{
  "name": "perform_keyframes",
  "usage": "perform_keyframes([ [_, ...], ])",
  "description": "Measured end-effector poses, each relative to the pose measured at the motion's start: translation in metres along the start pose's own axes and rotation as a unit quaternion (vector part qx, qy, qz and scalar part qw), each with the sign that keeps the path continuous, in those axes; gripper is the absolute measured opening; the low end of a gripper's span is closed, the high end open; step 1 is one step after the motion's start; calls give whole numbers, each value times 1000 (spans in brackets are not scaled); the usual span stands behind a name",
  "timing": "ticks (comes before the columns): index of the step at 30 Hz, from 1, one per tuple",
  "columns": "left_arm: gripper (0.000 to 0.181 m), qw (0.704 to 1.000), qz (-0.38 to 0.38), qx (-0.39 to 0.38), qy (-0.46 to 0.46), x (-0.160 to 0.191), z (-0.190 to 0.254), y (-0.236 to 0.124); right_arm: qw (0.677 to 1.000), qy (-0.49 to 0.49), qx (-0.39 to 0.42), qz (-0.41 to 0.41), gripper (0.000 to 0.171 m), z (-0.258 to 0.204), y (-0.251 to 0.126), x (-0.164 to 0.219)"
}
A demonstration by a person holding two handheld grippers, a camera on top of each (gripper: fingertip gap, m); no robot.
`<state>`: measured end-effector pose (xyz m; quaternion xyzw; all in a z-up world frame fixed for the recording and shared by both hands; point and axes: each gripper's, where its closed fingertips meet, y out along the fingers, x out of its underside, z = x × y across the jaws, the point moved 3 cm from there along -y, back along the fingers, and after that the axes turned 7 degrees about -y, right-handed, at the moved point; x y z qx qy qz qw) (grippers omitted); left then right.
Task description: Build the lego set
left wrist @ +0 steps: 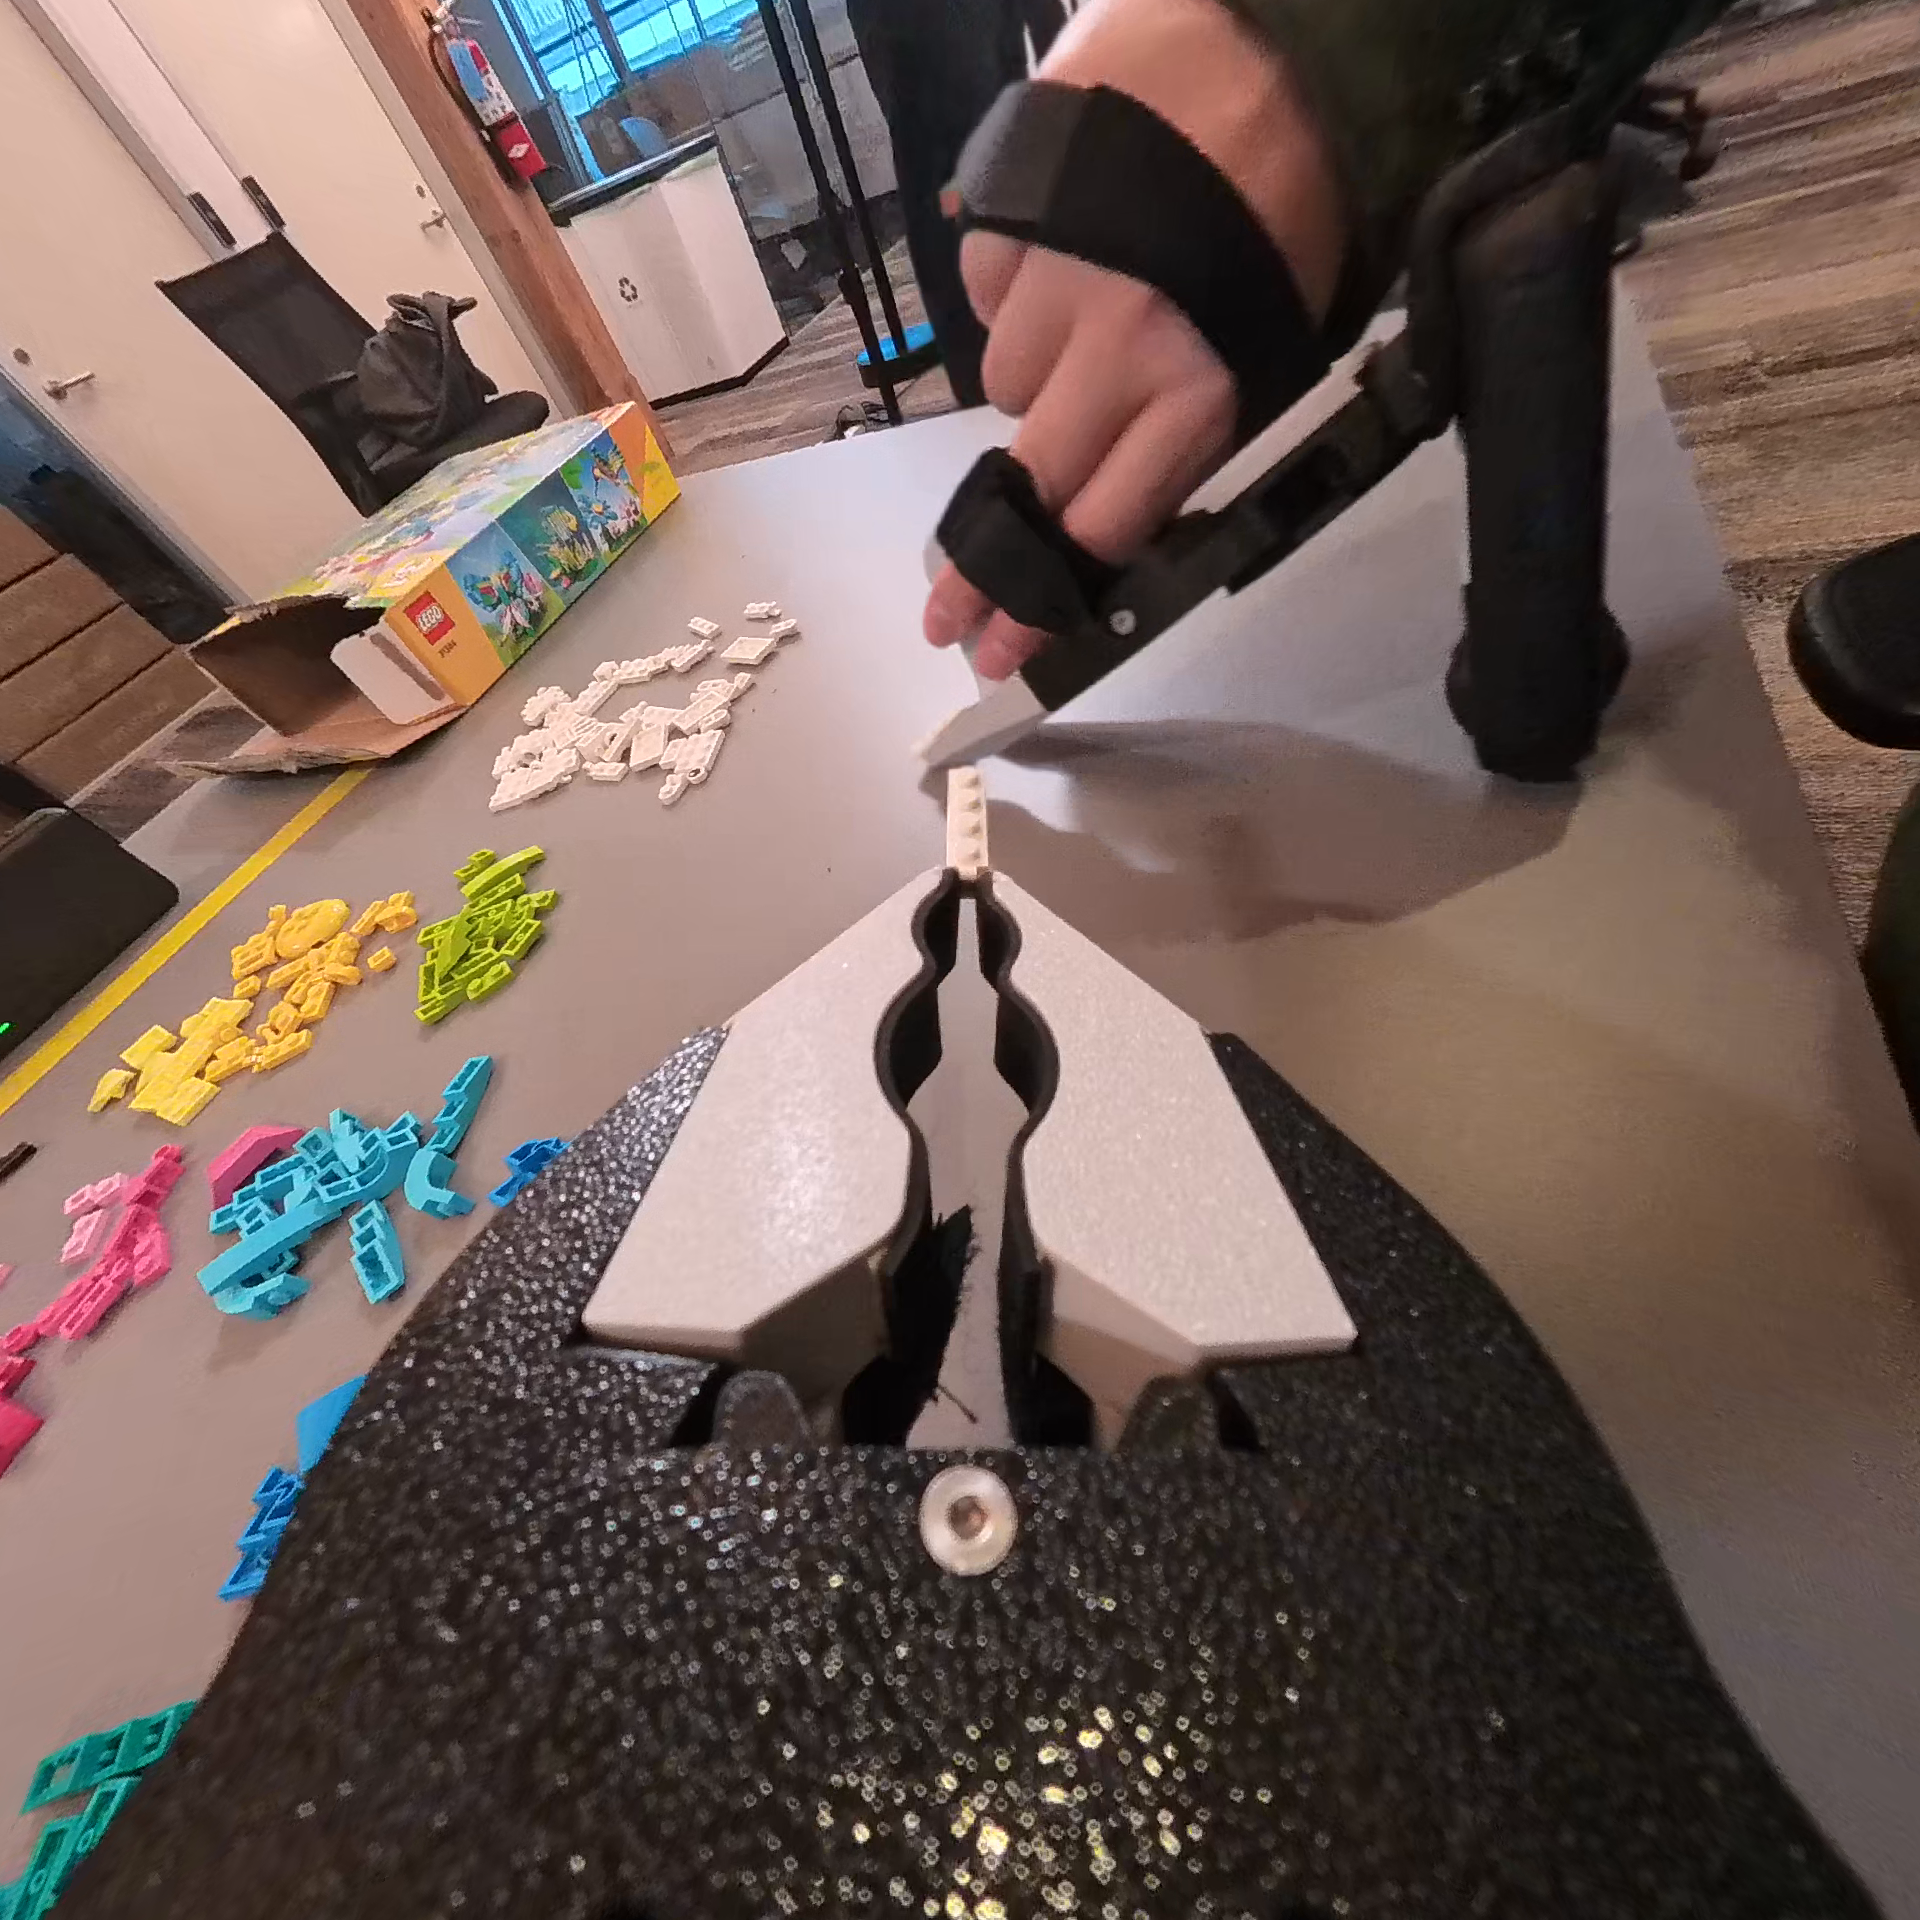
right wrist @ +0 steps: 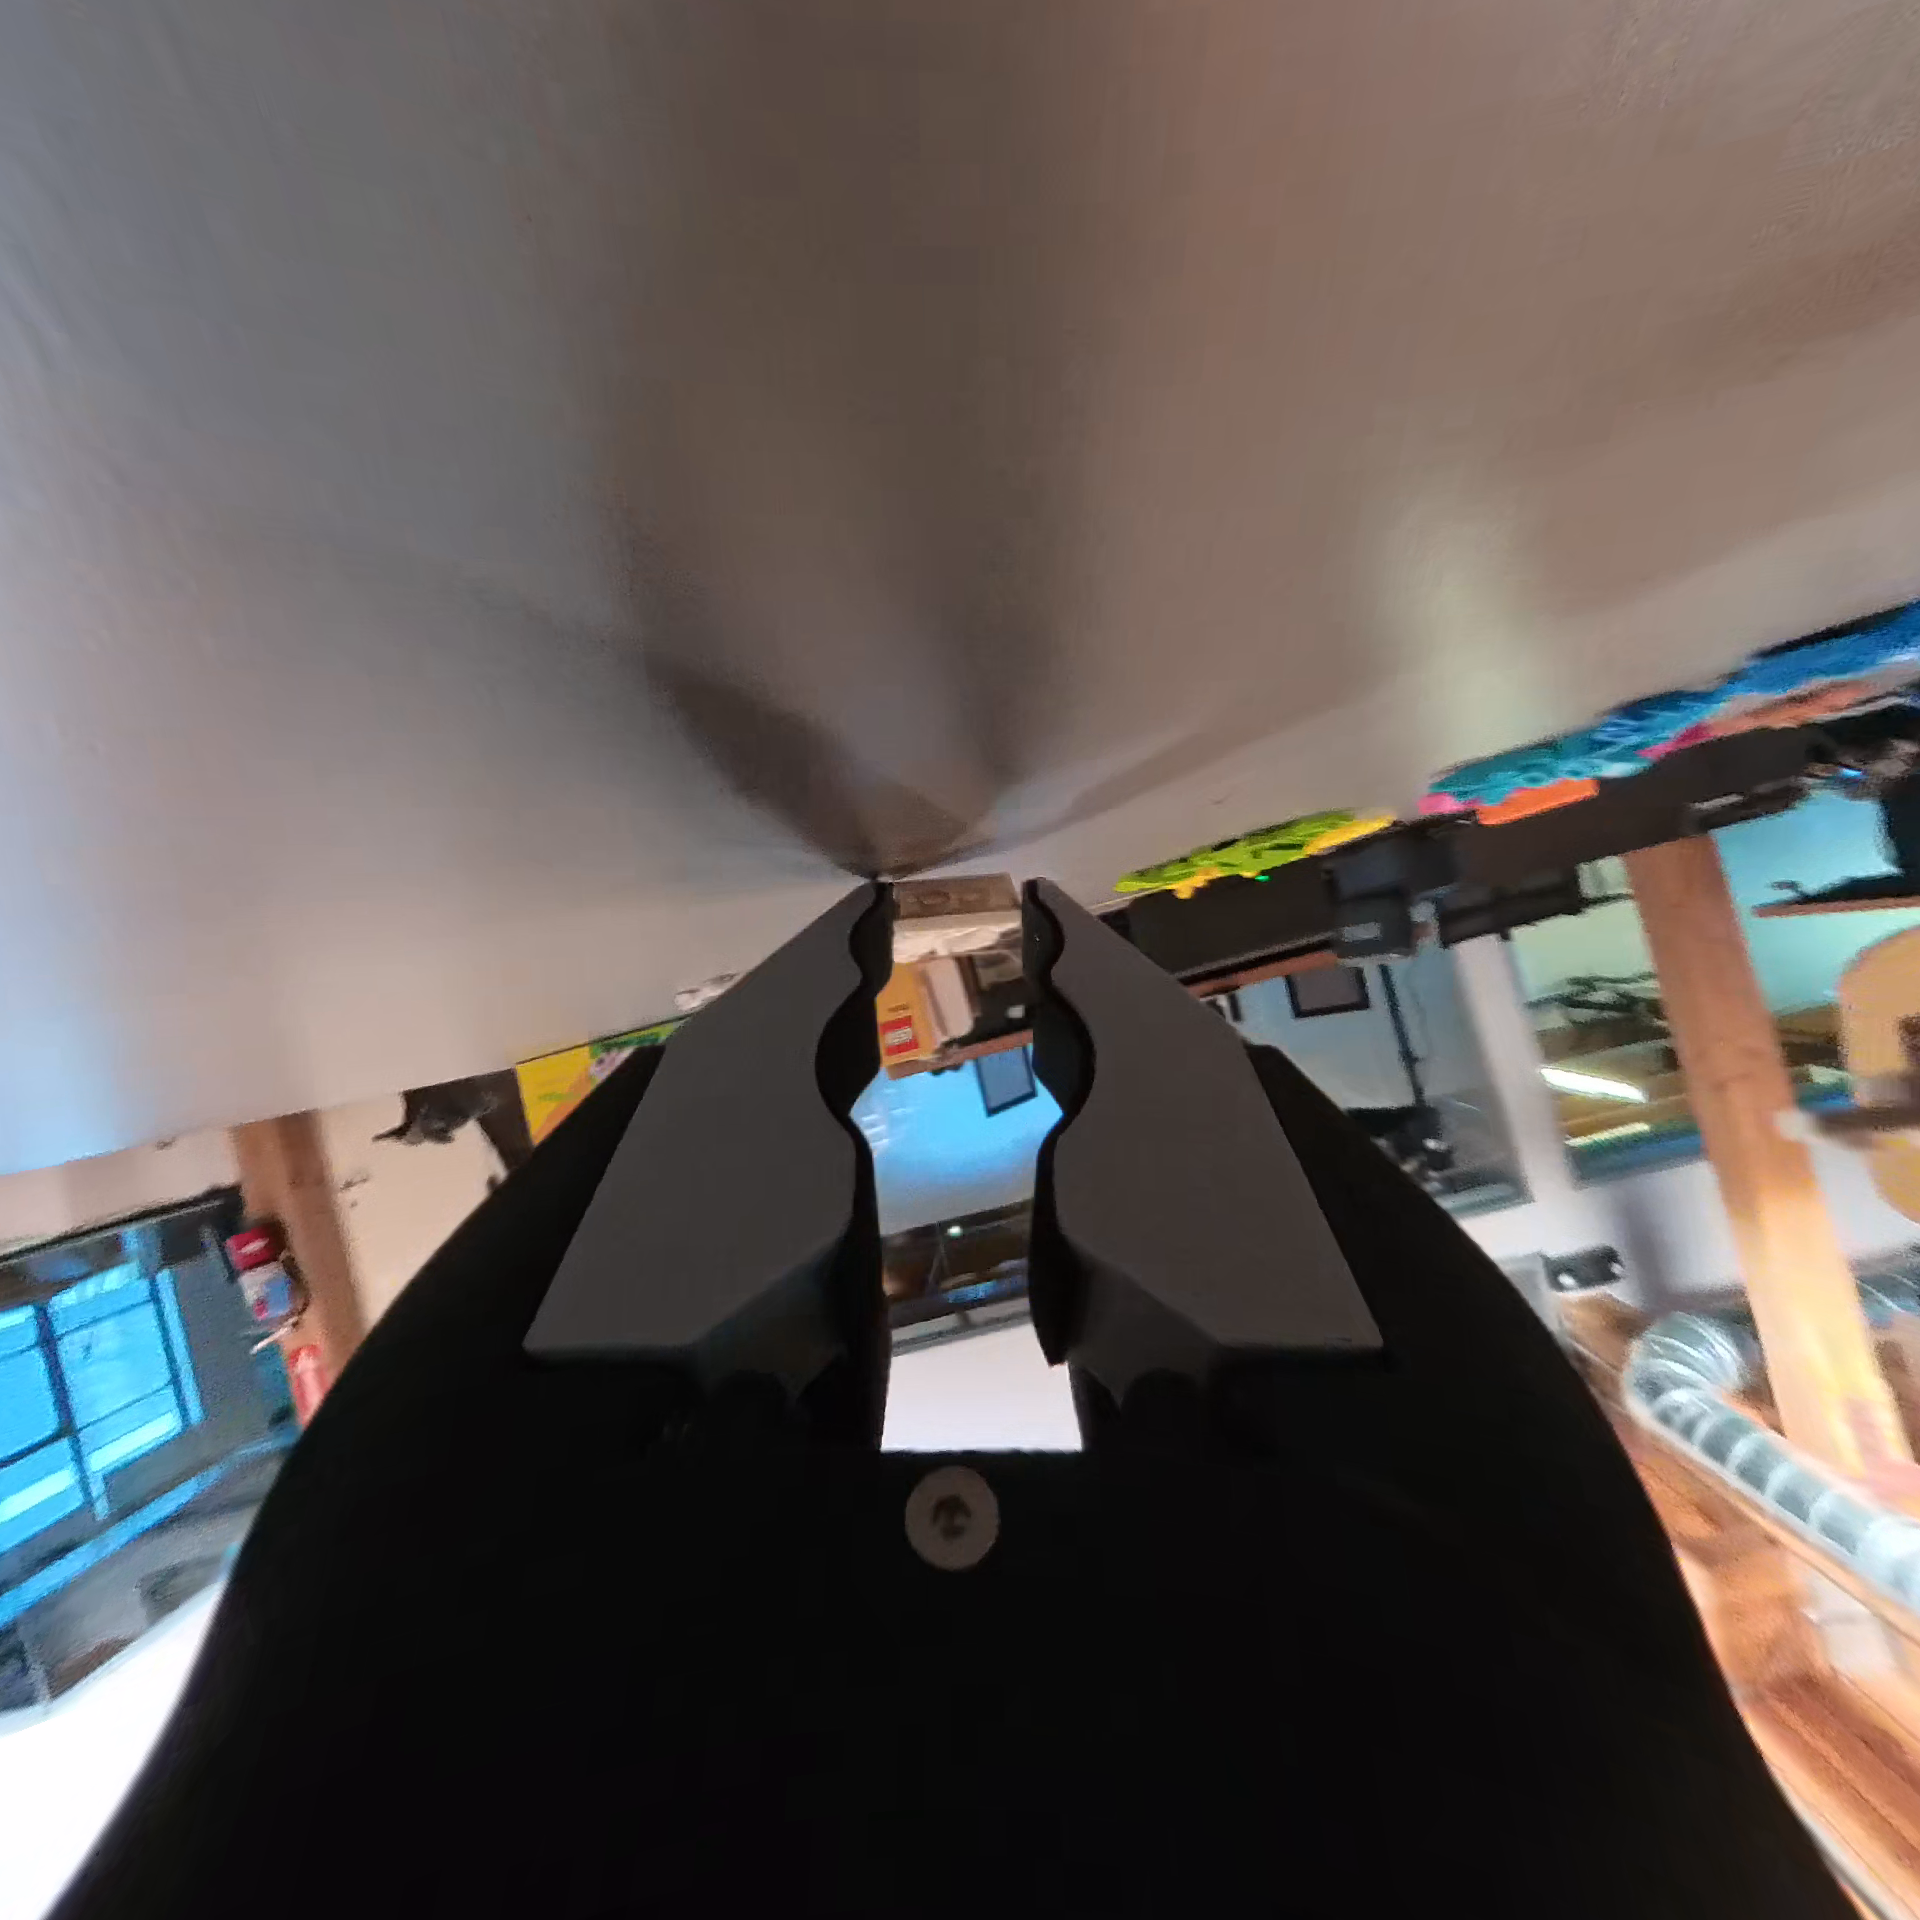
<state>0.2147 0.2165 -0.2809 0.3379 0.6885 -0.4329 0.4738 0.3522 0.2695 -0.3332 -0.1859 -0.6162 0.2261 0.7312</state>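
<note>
My left gripper is shut on the near end of a long white studded plate, which it holds pointing forward just above the grey table. A hand holds my right gripper, tilted down, with its tip at the plate's far end. The right wrist view is upside down and blurred. There my right gripper has its jaws a little apart, and the plate's end shows between the fingertips.
Sorted brick piles lie left of the grippers: white, lime, yellow, light blue, pink and teal. The opened set box lies far left. A black post stands at the right.
</note>
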Motion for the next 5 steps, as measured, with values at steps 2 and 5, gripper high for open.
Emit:
perform_keyframes([
  [2, 0, 1000, 1, 2, 0, 0, 1, 0, 999, 23, 34, 11, 23, 8, -7, -5],
  [5, 0, 1000, 0, 4, 2, 0, 2, 0, 991, 95, 60, 66, 29, 15, -23, -11],
])
